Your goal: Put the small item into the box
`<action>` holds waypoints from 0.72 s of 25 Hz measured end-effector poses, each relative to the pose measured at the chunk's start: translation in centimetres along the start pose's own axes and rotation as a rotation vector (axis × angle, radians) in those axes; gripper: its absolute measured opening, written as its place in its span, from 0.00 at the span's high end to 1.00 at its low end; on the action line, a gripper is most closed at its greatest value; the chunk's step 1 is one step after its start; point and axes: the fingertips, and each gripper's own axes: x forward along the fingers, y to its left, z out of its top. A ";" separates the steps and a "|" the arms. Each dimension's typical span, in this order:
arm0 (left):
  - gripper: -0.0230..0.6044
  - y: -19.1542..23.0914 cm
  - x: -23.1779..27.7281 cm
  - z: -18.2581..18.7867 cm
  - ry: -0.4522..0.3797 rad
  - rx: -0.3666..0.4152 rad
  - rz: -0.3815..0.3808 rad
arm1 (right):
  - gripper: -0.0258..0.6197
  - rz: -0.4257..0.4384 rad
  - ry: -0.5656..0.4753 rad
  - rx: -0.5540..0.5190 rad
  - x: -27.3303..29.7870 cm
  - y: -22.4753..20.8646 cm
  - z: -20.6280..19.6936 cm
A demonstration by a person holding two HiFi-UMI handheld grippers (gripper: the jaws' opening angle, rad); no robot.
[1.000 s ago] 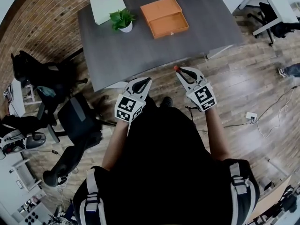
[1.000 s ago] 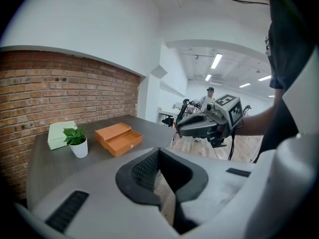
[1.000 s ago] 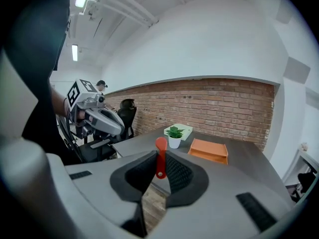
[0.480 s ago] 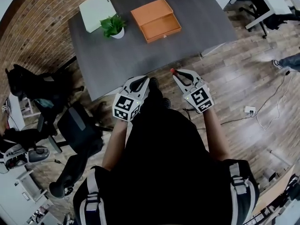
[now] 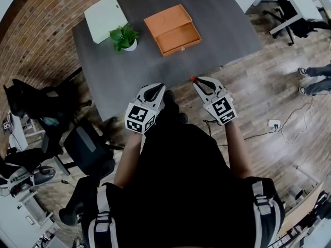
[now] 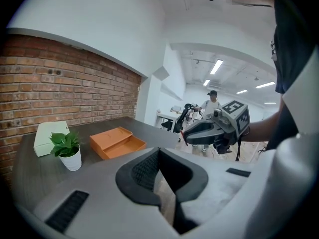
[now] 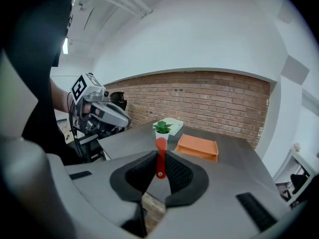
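An open orange box (image 5: 172, 29) lies on the dark grey table (image 5: 217, 25); it shows too in the left gripper view (image 6: 117, 142) and the right gripper view (image 7: 197, 147). My right gripper (image 5: 198, 81) is shut on a small flat red item (image 7: 160, 158) that sticks up between its jaws; its red tip (image 5: 193, 78) shows off the table's near edge. My left gripper (image 5: 156, 89) is shut with nothing in it, held just off the same edge. Both are well short of the box.
A small potted plant (image 5: 124, 36) and a white box (image 5: 104, 17) stand left of the orange box. Black office chairs (image 5: 85, 143) crowd the floor at left. A person (image 6: 211, 103) stands in the background; legs (image 5: 314, 80) show at far right. A cable and socket (image 5: 274, 124) lie on the wooden floor.
The view has shifted slightly, so table and box sit a little lower and to the right. Both grippers keep their pose, the right still holding the red item.
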 end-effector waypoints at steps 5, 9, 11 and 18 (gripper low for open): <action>0.93 3.0 1.7 1.4 -0.006 0.002 -0.014 | 0.86 -0.025 0.003 -0.016 2.1 -2.8 1.6; 0.93 4.5 3.7 2.6 -0.004 0.016 -0.042 | 0.86 -0.049 0.023 -0.024 3.1 -4.9 2.3; 0.93 4.9 5.1 3.7 -0.010 0.024 -0.061 | 0.86 -0.069 0.030 -0.016 3.1 -6.4 2.3; 0.93 7.0 8.7 6.0 -0.017 0.047 -0.115 | 0.86 -0.123 0.049 0.009 4.3 -10.4 2.3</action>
